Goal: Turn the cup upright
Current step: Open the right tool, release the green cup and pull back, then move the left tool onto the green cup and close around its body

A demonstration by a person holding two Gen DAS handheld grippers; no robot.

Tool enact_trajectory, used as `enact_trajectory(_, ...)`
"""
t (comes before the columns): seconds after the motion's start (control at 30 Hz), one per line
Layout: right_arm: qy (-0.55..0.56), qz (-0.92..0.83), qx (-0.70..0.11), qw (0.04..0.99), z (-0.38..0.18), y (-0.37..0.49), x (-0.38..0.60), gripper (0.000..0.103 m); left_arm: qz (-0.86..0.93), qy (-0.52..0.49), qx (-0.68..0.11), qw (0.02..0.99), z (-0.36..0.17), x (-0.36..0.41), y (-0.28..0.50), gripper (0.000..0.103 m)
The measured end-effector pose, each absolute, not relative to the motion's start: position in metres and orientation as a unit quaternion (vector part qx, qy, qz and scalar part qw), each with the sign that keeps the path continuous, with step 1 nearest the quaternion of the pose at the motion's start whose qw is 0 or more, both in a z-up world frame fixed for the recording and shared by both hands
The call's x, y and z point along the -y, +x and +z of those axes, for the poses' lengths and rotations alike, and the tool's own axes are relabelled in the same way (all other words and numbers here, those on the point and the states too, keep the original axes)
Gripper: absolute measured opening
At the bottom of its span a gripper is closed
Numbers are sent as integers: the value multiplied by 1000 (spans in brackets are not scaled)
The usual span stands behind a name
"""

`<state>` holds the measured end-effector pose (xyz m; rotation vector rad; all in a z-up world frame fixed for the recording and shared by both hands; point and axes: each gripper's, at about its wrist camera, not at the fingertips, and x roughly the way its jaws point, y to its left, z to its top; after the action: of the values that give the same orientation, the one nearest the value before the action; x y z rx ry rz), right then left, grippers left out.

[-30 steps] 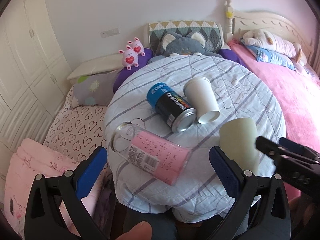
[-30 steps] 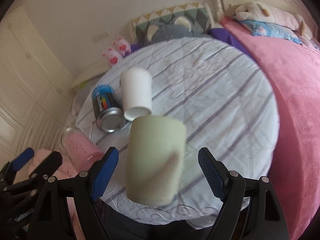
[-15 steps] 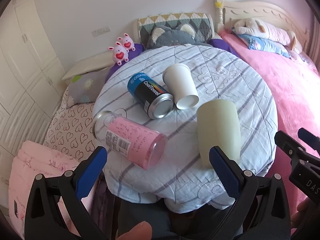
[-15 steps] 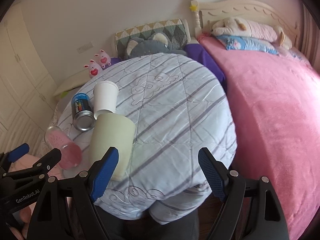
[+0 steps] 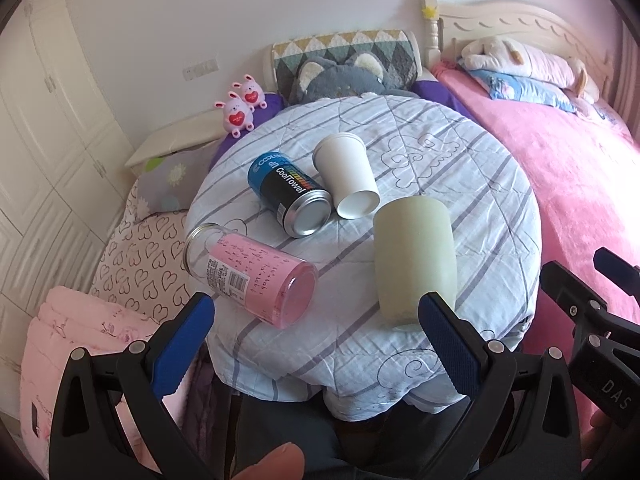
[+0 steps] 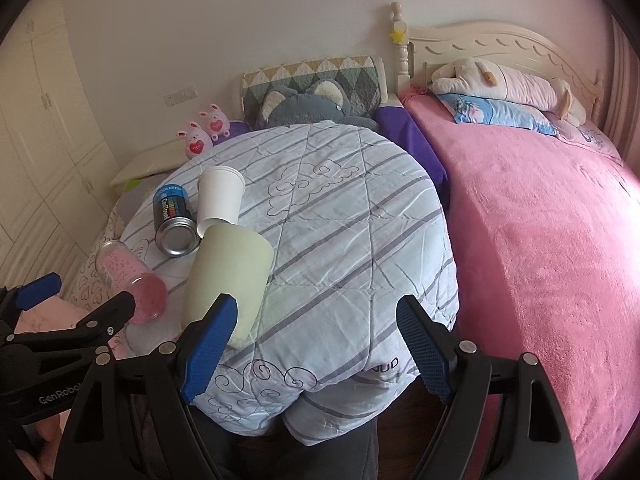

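Note:
A pale green cup (image 5: 414,258) stands on the round table (image 5: 460,184) near its front edge, wider end up; it also shows in the right wrist view (image 6: 226,274). A white paper cup (image 5: 348,184) lies on its side behind it, open end toward me, also in the right wrist view (image 6: 219,200). My left gripper (image 5: 316,336) is open and empty, just in front of the table. My right gripper (image 6: 312,344) is open and empty, pulled back from the green cup, which stands by its left finger.
A blue-and-black can (image 5: 290,198) and a pink glass jar (image 5: 252,276) lie on their sides at the table's left. A pink bed (image 6: 540,240) runs along the right. Cushions and plush toys (image 5: 240,110) sit behind the table. White wardrobe doors (image 5: 44,120) are at left.
The right gripper has drawn back from the green cup, which now stands alone on the table. The left gripper has also pulled back a little.

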<state>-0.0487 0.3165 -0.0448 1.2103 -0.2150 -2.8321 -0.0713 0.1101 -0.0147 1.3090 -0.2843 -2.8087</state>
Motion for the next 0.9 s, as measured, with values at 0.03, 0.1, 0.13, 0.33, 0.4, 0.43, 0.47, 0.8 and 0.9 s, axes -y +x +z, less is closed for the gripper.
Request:
enact_trajectory(0.03,391,-917,70,28,-44,-48,-317,83,-903,420,92,15,-14,-111,-71,103)
enact_trajectory(0.1,389,-918,73,29,-43,-47,-319,83,-903,418,93,16,-13,-112,-69,103)
enact_trajectory(0.13,388,-918,73,29,-42,-47,-320,83,-903,418,93,16,-13,-113,-69,103)
enact_trajectory(0.33,388,-918,76,35,-42,-46,-322,83,-905,415,96,19,-10,-115,-66,103)
enact_trajectory(0.4,388,-918,75,36,-41,-45,-322,83,-905,415,96,22,-10,-115,-66,103)
enact_trajectory(0.43,388,-918,75,37,-41,-46,-322,83,-904,416,96,22,-10,-115,-66,103)
enact_trajectory(0.47,387,-918,75,39,-41,-46,-322,83,-904,417,95,22,-10,-115,-66,103)
enact_trajectory(0.8,393,-915,91,24,-48,-54,-340,83,-892,443,91,0,-22,-132,-89,103)
enact_trajectory(0.9,397,-913,96,18,-51,-61,-349,83,-881,466,77,-15,-31,-139,-104,103)
